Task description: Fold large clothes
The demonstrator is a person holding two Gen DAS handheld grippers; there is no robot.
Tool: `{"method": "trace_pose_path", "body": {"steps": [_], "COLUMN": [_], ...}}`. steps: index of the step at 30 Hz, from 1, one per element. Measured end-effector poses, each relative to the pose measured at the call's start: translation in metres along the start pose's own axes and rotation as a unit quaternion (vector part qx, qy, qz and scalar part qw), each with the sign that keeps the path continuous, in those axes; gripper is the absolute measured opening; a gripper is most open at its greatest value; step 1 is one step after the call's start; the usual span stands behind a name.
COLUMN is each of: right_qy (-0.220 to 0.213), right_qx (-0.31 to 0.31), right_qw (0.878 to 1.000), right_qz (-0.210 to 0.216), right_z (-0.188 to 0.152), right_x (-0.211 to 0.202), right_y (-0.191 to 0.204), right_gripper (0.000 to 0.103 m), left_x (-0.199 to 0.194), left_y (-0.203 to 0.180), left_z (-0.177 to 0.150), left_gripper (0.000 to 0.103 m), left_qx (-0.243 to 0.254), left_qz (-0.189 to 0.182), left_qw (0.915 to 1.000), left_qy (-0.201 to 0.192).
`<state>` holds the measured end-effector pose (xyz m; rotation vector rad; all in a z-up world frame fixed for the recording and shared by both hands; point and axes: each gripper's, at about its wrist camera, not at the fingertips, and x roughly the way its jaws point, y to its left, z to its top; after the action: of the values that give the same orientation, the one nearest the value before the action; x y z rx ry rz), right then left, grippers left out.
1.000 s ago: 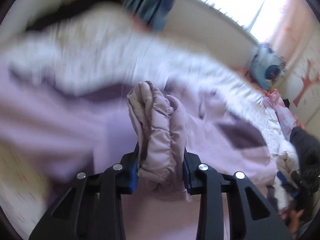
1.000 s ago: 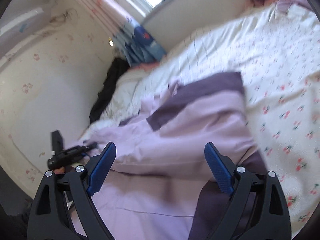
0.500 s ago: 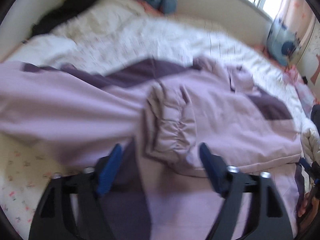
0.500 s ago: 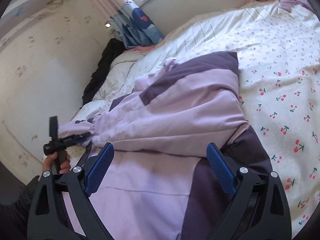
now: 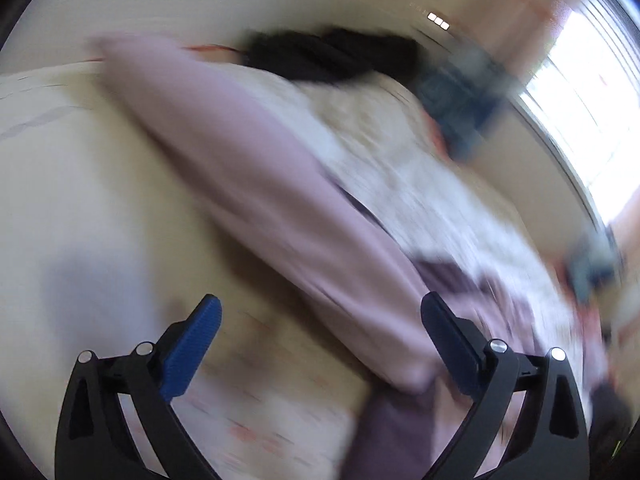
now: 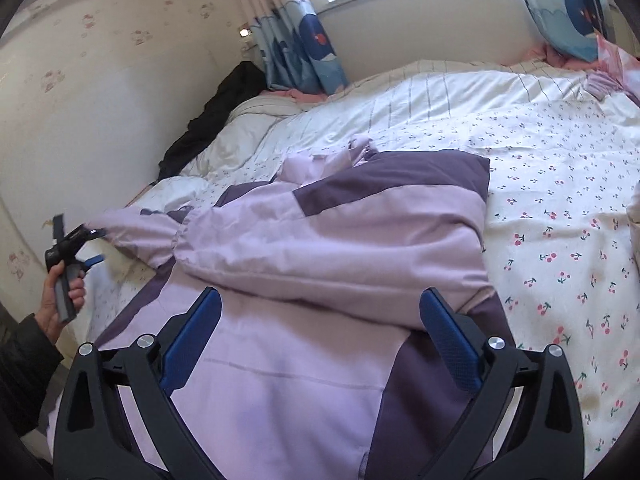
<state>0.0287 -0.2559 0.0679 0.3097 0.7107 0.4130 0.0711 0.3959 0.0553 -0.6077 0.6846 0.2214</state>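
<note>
Lying across the bed (image 6: 560, 184), the lilac-and-purple jacket (image 6: 340, 240) fills the centre and lower left of the right wrist frame, one sleeve folded over its body. Right gripper (image 6: 320, 332) hovers above it, jaws spread, holding nothing. Left gripper (image 5: 320, 340) also spread and empty; its view is blurred, with a sleeve (image 5: 260, 184) running from upper left to lower right. The left hand (image 6: 60, 300) shows at the left edge of the right view.

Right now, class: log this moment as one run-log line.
left tool: open, empty | right tool: open, over jacket | lilac jacket: partly folded on bed
</note>
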Motion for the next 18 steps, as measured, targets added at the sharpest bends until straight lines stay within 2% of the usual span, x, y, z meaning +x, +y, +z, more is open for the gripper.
{"method": "trace_pose_path", "body": {"steps": [2, 4, 9, 11, 15, 18], "right_qy": [0.001, 0.005, 0.051, 0.046, 0.000, 0.024], "right_qx": [0.007, 0.005, 0.021, 0.017, -0.022, -0.021], "right_qw": [1.000, 1.000, 0.998, 0.998, 0.999, 0.997], "right_qz": [0.002, -0.004, -0.026, -0.028, -0.040, -0.065], "right_z": [0.002, 0.002, -0.009, -0.012, -0.002, 0.007], "right_x": [0.006, 0.014, 0.041, 0.040, 0.022, 0.033], "right_y": [-0.003, -0.005, -0.022, -0.022, -0.009, -0.016], "right_gripper": [0.096, 0.096, 0.096, 0.096, 0.096, 0.096], "left_x": [-0.006, -0.004, 0.004, 0.014, 0.030, 0.032], "left_y": [0.030, 0.047, 0.058, 0.057, 0.055, 0.057], "left_z": [0.028, 0.047, 0.073, 0.082, 0.089, 0.091], "left_gripper": [0.096, 0.096, 0.096, 0.096, 0.096, 0.096], "left_qx": [-0.038, -0.058, -0.070, -0.068, -0.085, -0.105], "left_qz": [0.038, 0.059, 0.104, 0.111, 0.139, 0.152], "left_qw": [0.9981, 0.9956, 0.9894, 0.9892, 0.9855, 0.9821], "left_qy": [-0.031, -0.043, -0.073, -0.069, -0.047, -0.040]}}
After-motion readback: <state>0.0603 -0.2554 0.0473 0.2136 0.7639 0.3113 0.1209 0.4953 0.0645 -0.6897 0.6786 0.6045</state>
